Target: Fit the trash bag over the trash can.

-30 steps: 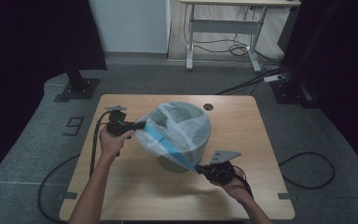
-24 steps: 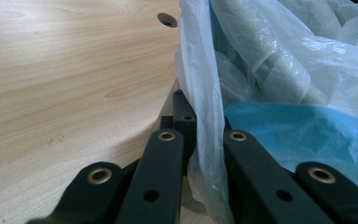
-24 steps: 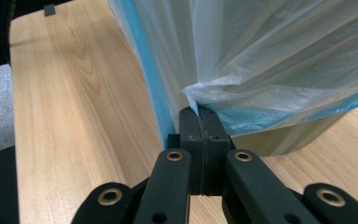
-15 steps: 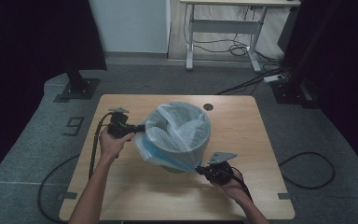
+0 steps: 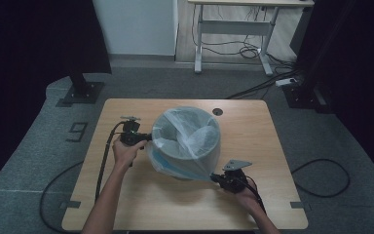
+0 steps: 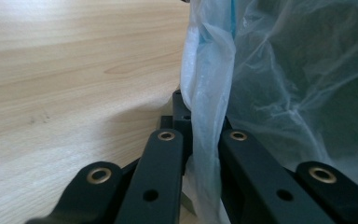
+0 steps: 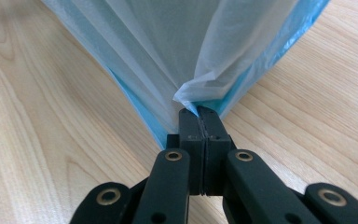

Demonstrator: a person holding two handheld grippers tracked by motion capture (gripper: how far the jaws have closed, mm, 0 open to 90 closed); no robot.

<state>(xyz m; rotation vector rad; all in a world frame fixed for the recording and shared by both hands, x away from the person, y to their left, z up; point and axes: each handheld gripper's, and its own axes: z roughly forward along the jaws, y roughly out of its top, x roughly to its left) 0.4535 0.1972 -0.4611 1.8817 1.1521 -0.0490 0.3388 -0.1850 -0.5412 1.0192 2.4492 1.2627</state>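
My right gripper (image 5: 215, 177) is nearest me, pinching the thin plastic bag (image 5: 182, 146) tight by its edge. My left gripper (image 5: 147, 138) pinches its other side. The bag covers the grey bin (image 5: 209, 155) mid-table (image 5: 126, 195).

The bag (image 5: 177, 146) is see-through white with a light blue band along its edge, the bin (image 5: 202, 153) under it grey, the 2 grippers' jaws black with brass rivets, and the table (image 5: 253, 141) pale wood-grain.
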